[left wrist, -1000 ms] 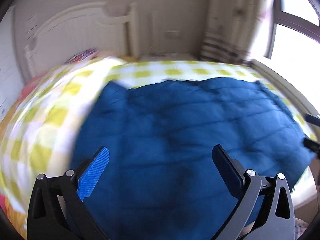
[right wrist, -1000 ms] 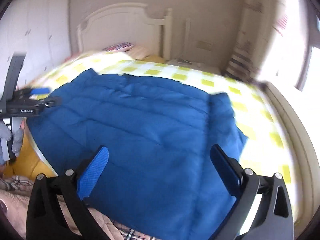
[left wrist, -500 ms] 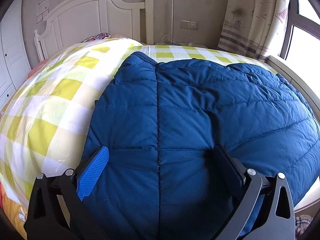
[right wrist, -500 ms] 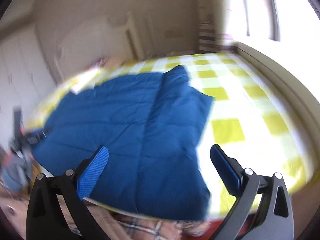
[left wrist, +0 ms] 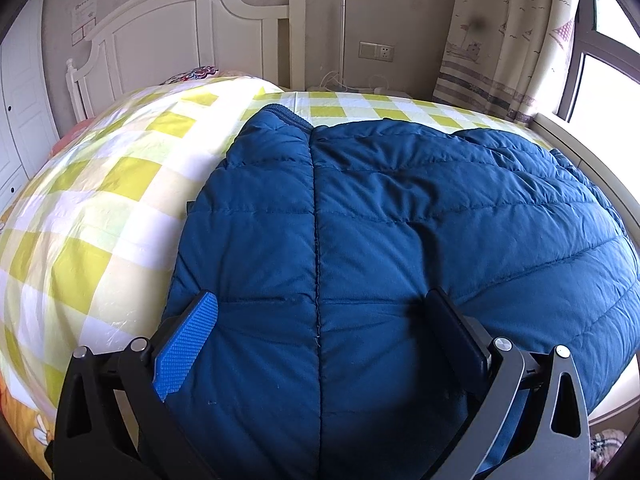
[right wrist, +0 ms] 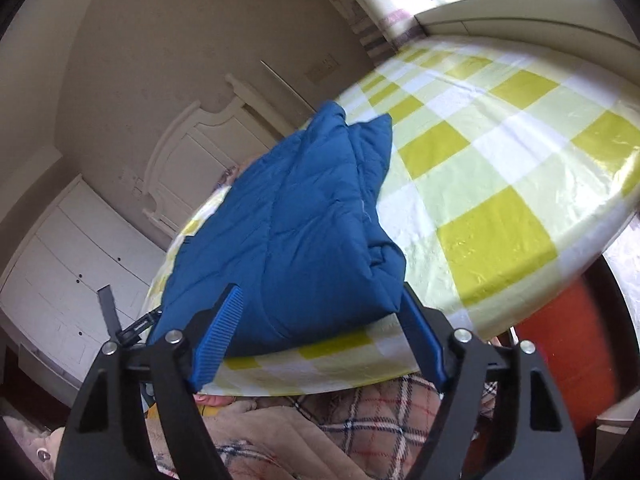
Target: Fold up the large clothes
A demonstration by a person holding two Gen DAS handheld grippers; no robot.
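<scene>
Blue puffer jacket (right wrist: 304, 236) sits right at my right gripper (right wrist: 320, 340): its near corner bulges into the lower centre of the right wrist view, between the two pads, and the jaws have just been closing in on it. The far pad looks close against the folded edge, the near pad a little off, so I judge them still apart, not yet pinching. From that corner the jacket's long axis runs up and left across the frame, toward the white headboard (right wrist: 192, 148).

My left gripper (left wrist: 320, 344) is over the same garment, jaws wide apart, with the quilted fabric filling the lower middle of its view and nothing clamped. A stitched centre seam runs straight up the frame from between its fingers to the collar near the top centre.

The jacket lies on the bed's yellow-and-white check cover (left wrist: 100, 208), puffy, horizontally quilted, with one side lapped over along the right. Both hands are near it; the right one is better set on an edge, I judge. Beyond, the curtain (left wrist: 504, 32) hangs upper right.
</scene>
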